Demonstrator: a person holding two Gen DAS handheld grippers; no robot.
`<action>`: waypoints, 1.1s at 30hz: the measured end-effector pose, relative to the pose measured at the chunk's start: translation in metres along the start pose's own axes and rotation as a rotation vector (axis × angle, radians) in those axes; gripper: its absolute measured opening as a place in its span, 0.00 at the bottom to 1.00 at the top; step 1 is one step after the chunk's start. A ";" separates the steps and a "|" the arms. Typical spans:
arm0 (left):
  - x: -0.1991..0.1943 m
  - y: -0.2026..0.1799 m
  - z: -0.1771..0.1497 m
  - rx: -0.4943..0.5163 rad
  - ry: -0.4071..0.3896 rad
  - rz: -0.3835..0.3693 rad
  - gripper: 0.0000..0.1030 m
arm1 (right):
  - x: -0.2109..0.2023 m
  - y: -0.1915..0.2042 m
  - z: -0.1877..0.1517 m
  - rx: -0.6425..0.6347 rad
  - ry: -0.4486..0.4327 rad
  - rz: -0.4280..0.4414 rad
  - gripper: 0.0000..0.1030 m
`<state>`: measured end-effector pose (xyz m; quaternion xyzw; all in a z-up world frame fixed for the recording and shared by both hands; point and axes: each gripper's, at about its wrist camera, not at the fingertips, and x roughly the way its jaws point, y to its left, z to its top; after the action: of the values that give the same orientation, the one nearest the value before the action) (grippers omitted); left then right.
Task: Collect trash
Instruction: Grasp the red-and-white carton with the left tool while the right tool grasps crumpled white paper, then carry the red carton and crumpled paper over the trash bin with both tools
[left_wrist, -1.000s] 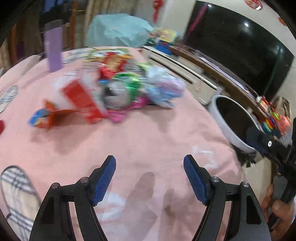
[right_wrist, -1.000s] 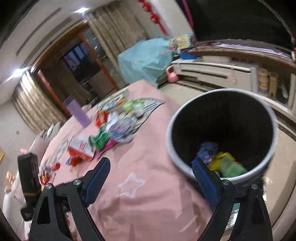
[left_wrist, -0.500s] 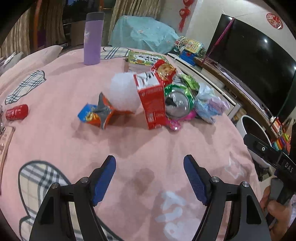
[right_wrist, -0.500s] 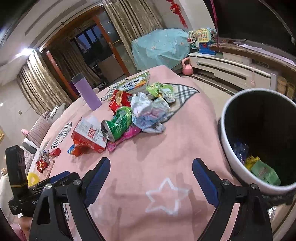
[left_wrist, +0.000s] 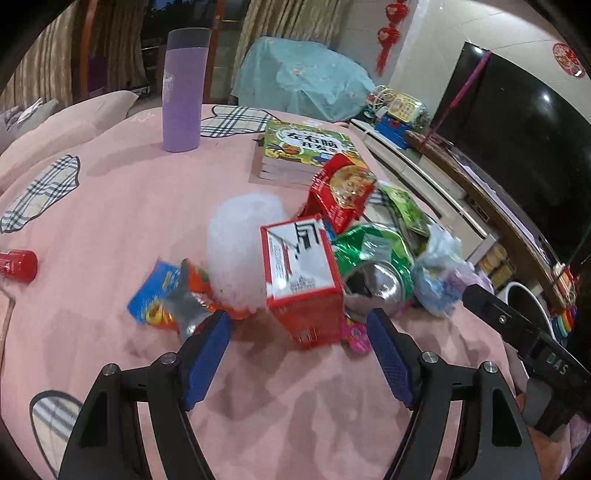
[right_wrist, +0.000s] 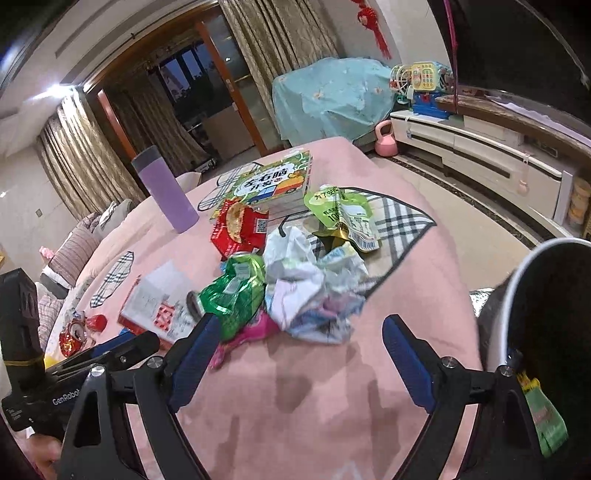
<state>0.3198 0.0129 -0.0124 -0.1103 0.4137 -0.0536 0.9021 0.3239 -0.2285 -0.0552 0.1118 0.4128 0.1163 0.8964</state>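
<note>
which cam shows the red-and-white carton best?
Left wrist. The red-and-white cardboard carton sits centred just beyond the open left claw, its top and front faces unobstructed. The right wrist view shows it only at the left, side-on and blurred, partly behind a crushed green can.

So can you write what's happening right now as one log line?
left gripper: open, empty | right gripper: open, empty, jaws just closing | red-and-white carton: on pink cloth

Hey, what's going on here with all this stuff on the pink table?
A person is clearing trash with a gripper in each hand. Both the left gripper and the right gripper are open and empty; the right one's jaws have just been closing a little. They face a pile of litter: a red and white carton, a crushed green can and crumpled wrappers. The bin stands beside the table.
</note>
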 end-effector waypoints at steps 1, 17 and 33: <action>0.003 -0.002 0.000 0.004 -0.005 0.001 0.72 | 0.004 0.000 0.002 0.000 0.004 0.001 0.78; -0.031 -0.016 -0.024 0.102 -0.022 -0.092 0.29 | -0.049 -0.010 -0.024 -0.003 -0.021 0.030 0.22; -0.056 -0.086 -0.054 0.290 0.000 -0.246 0.29 | -0.140 -0.061 -0.059 0.116 -0.124 -0.041 0.22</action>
<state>0.2417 -0.0686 0.0153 -0.0289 0.3849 -0.2227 0.8952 0.1977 -0.3220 -0.0109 0.1620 0.3647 0.0667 0.9145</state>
